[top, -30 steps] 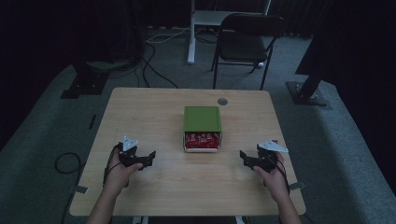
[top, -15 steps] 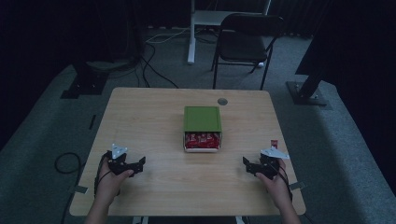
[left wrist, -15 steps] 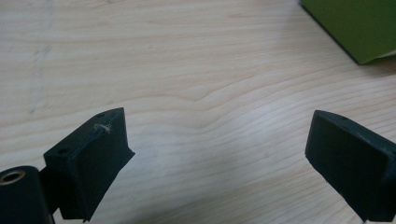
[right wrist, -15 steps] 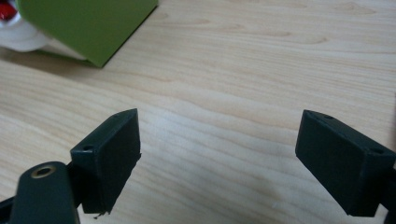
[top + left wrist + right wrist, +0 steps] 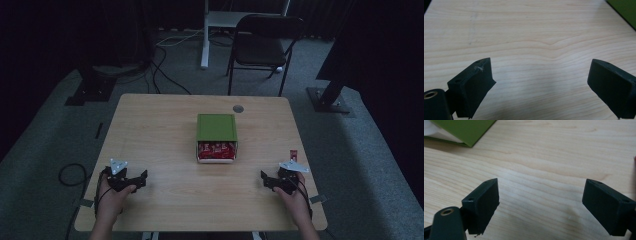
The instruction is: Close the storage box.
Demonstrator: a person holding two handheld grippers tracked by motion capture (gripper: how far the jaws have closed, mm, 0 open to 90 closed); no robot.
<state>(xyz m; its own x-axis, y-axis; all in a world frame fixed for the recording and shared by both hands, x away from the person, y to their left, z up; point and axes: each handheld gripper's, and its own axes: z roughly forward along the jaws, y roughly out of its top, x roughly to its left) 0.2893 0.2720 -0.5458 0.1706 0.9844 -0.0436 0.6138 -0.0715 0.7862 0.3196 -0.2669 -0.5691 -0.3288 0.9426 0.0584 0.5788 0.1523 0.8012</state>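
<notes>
A green box (image 5: 216, 127) sits at the middle of the wooden table (image 5: 160, 130). Its near end is pulled out and shows red packets (image 5: 216, 149). My left gripper (image 5: 141, 179) rests near the table's front left edge, held by a hand and pointing right. Its jaws are wide open over bare wood in the left gripper view (image 5: 541, 66), with a corner of the green box (image 5: 625, 8) far off. My right gripper (image 5: 264, 179) rests at the front right and is open too (image 5: 541, 184), with the green box (image 5: 465, 130) at the upper left.
A small red piece (image 5: 294, 154) lies on the table just beyond the right gripper. A round grommet (image 5: 238, 108) sits behind the box. Beyond the table stand a black chair (image 5: 265, 35), a white desk leg (image 5: 204, 35), floor cables (image 5: 165, 60) and dark stand bases (image 5: 327, 100).
Both hands have drawn their grippers back toward the table's near edge and a little outward. The jaws stay open. The green box has not moved.
</notes>
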